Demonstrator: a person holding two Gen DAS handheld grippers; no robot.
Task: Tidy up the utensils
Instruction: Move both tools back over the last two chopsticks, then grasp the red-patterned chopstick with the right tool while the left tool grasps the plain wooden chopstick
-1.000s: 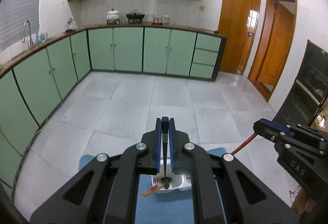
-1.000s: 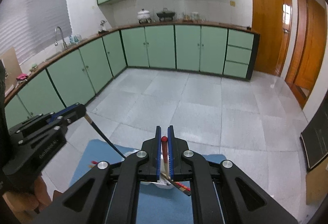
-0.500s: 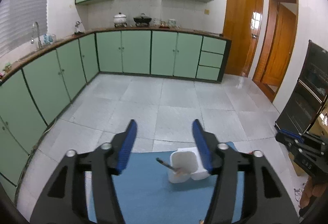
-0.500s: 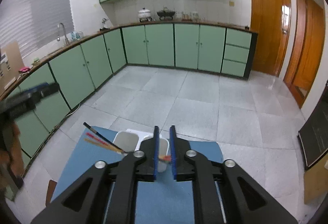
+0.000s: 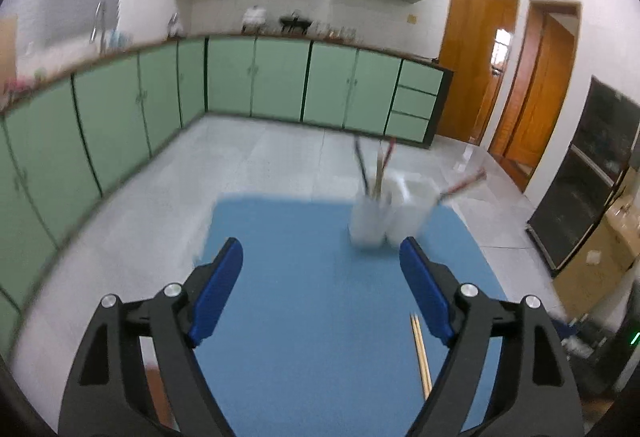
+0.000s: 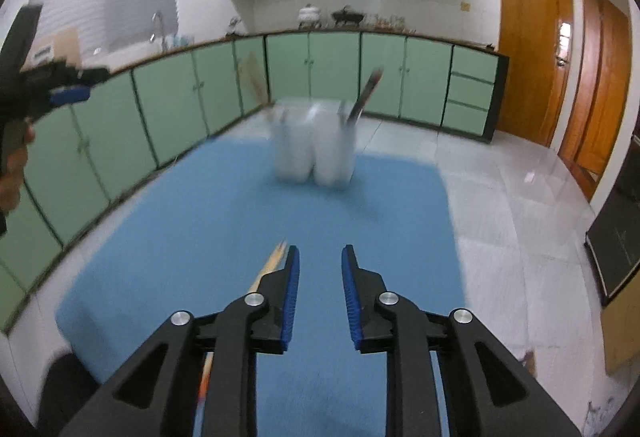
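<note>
Only the right wrist view shows the left gripper, both grippers spread, jaws just opening, empty.

No legible text, label, brand, number or sign anywhere in either blurred view.

Blue mat, white holder, pale green cabinets, orange-brown doors, tan chopsticks
</note>
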